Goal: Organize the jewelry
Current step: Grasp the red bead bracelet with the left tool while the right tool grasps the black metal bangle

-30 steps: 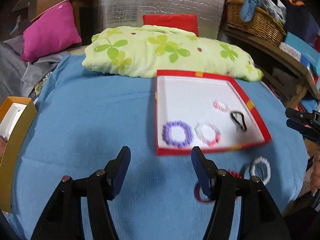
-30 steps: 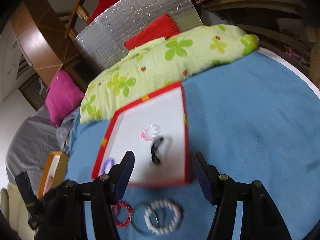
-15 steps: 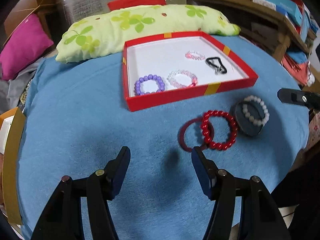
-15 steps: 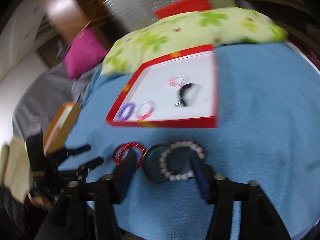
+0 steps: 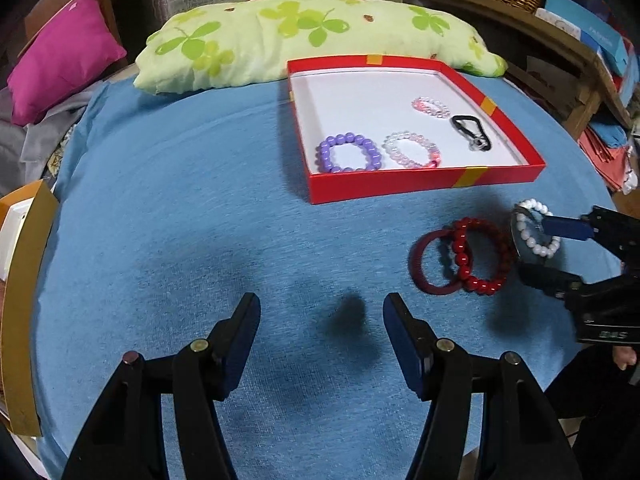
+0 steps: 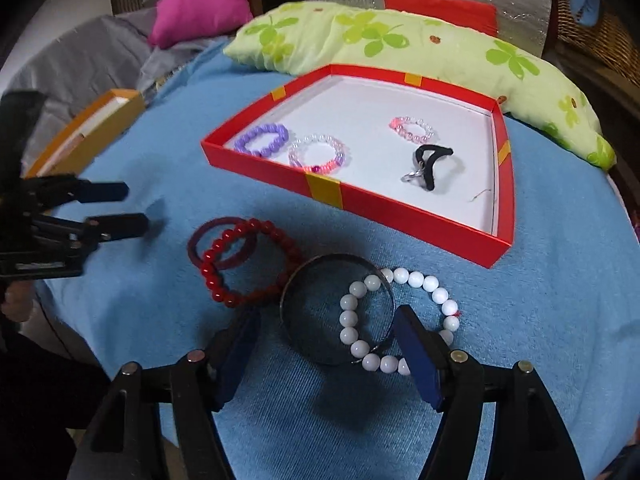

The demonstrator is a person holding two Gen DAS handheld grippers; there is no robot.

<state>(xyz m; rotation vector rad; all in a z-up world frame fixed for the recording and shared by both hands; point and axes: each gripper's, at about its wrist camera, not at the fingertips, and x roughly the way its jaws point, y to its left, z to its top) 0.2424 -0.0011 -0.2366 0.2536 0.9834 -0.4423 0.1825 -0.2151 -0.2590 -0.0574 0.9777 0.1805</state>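
A red tray (image 5: 424,184) (image 6: 352,204) on the blue cloth holds a purple bead bracelet (image 5: 347,153) (image 6: 262,140), two pale pink bead bracelets and a black hair tie (image 6: 432,164). In front of it lie a dark red bangle (image 6: 196,242), a red bead bracelet (image 6: 248,264) (image 5: 480,256), a dark metal bangle (image 6: 336,308) and a white bead bracelet (image 6: 396,320) (image 5: 536,232). My right gripper (image 6: 326,340) is open, its fingers straddling the metal bangle. My left gripper (image 5: 320,332) is open and empty over bare cloth.
A green-patterned pillow (image 5: 312,36) lies behind the tray, with a pink cushion (image 5: 60,56) at the far left. A yellow box (image 5: 20,280) (image 6: 88,132) sits at the left table edge. Wicker basket and shelves stand at the right back.
My right gripper has come down and forward onto the metal bangle and white bracelet. My left gripper has shifted left and back, away from the loose bracelets.
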